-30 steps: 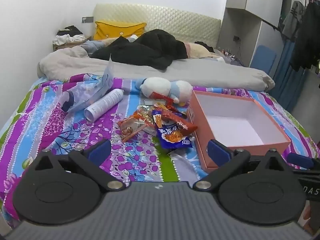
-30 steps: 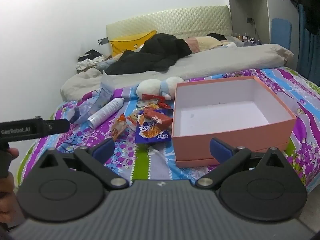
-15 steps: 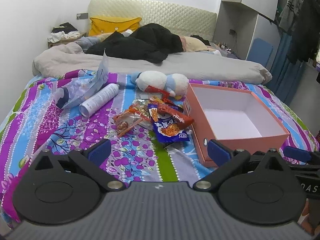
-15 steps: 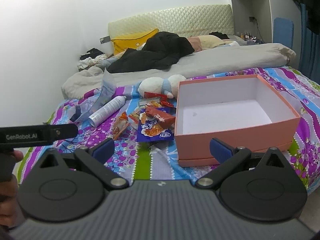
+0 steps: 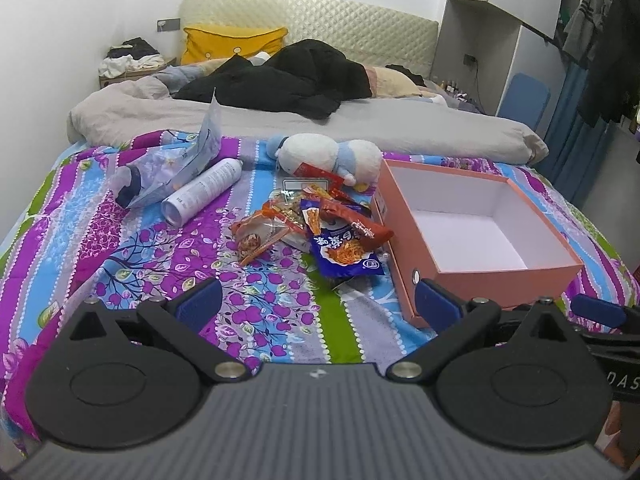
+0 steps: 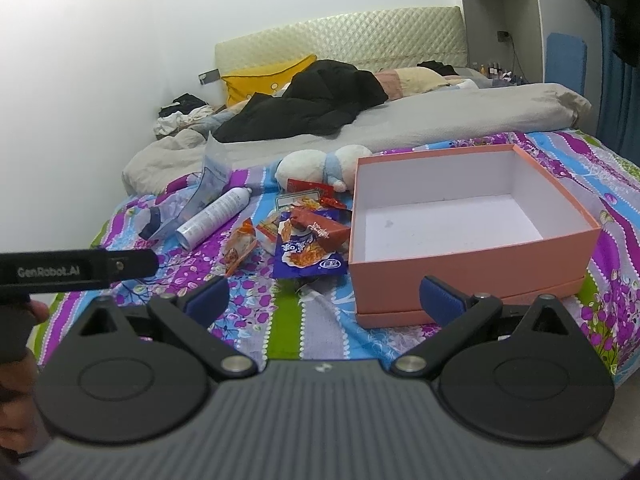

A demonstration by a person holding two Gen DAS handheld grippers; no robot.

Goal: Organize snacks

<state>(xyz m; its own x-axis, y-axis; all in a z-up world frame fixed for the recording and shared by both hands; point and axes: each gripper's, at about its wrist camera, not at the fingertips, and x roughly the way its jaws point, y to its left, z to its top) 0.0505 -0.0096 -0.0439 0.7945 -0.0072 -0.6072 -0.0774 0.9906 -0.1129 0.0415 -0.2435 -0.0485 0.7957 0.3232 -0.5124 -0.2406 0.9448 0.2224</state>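
Observation:
A heap of snack packets (image 5: 316, 222) (image 6: 302, 236) lies on the flowered bedspread, just left of an empty orange box (image 5: 472, 236) (image 6: 468, 228) with a white inside. A blue noodle packet (image 5: 346, 252) (image 6: 308, 256) sits at the front of the heap, with a red packet (image 5: 356, 224) across it. My left gripper (image 5: 318, 304) is open and hovers short of the heap, holding nothing. My right gripper (image 6: 324, 296) is open too, near the box's front corner. The left gripper's body (image 6: 76, 270) shows at the left of the right wrist view.
A white spray can (image 5: 204, 190) and a clear plastic bag (image 5: 176, 168) lie left of the snacks. A white and blue plush toy (image 5: 328, 156) rests behind them. Farther back are a grey duvet (image 5: 280, 124), black clothes and a yellow pillow (image 5: 232, 42).
Both views have risen and tilted slightly, so the bed and box sit a little lower in frame. The snacks and box have not moved. Both grippers stay open.

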